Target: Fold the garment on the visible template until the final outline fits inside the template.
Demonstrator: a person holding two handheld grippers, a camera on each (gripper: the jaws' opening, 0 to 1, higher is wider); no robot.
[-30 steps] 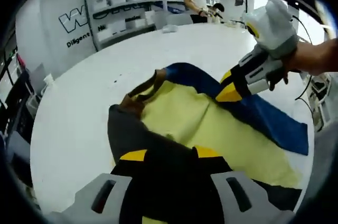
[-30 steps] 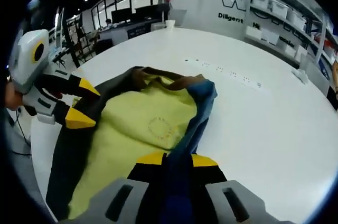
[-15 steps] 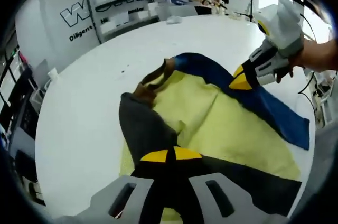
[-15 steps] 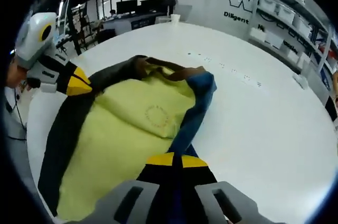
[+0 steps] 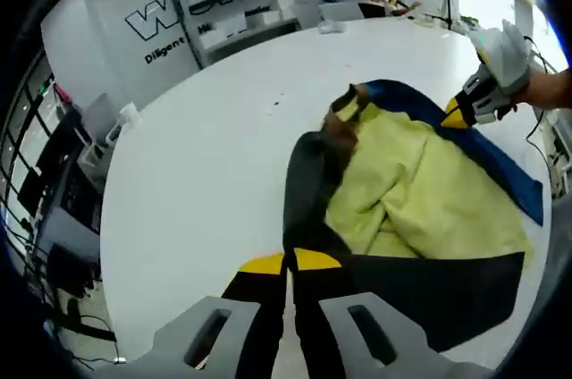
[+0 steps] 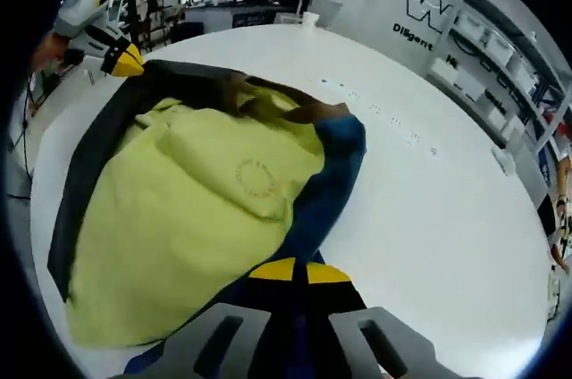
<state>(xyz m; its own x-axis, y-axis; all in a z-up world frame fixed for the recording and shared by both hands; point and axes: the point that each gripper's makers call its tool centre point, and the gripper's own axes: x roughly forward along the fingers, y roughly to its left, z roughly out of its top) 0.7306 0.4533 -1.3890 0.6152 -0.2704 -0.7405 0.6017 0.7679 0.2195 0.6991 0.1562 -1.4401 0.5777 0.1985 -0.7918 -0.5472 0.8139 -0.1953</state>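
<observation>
Garment [image 5: 407,191]: soft matt cloth, yellow body lightly creased at centre frame; dark sleeve [image 5: 304,191] and blue sleeve [image 6: 326,191] equally matt; table [image 6: 429,218]: smooth white surface, faint sheen, right of frame.

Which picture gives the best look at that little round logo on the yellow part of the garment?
The right gripper view: the round logo faces the camera on the smooth yellow panel. In the left gripper view, the yellow panel is rumpled and no logo can be made out.
</observation>
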